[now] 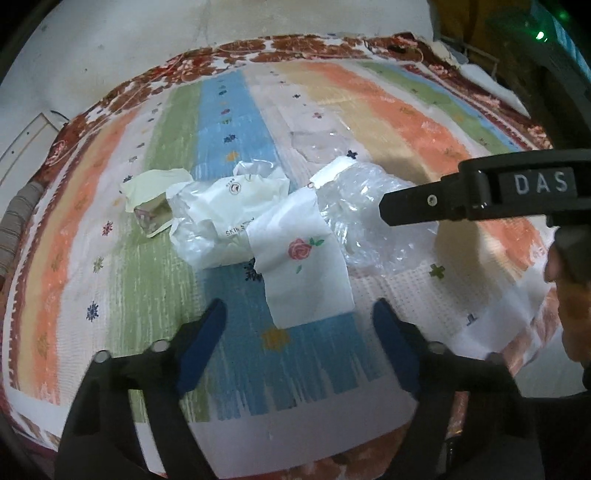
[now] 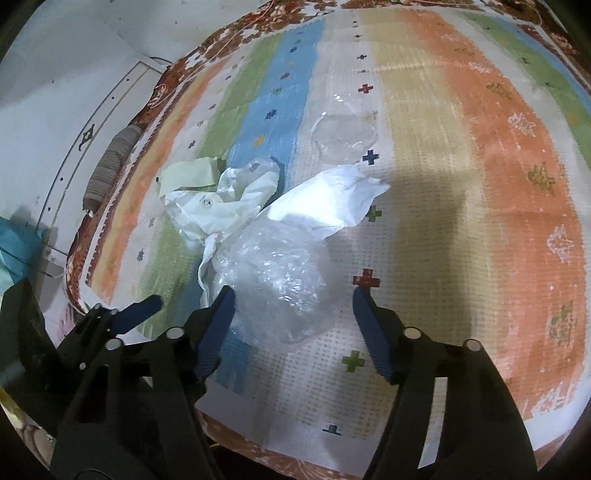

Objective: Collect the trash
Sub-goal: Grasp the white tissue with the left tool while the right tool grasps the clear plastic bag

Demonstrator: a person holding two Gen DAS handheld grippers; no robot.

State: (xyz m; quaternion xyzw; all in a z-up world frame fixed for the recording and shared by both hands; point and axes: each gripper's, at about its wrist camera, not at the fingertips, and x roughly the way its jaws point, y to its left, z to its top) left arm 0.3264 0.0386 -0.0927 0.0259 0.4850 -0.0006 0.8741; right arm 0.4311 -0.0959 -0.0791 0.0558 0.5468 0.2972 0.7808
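A pile of trash lies on a striped mat (image 1: 236,369). A white napkin with a rose print (image 1: 303,273) lies nearest my left gripper (image 1: 299,314), which is open and empty just short of it. A crumpled white plastic bag (image 1: 225,210), a pale yellow wrapper (image 1: 155,188) and crumpled clear bubble wrap (image 1: 369,218) lie behind. In the right wrist view my right gripper (image 2: 293,295) is open, its jaws either side of the bubble wrap (image 2: 277,280). A flat clear plastic piece (image 2: 343,136) lies farther off.
The mat (image 2: 480,184) rests on a red patterned carpet (image 1: 280,46). A white wall (image 1: 110,33) stands behind. A striped roll (image 2: 110,162) lies at the mat's left edge. The left gripper's tip (image 2: 136,312) shows at the lower left of the right wrist view.
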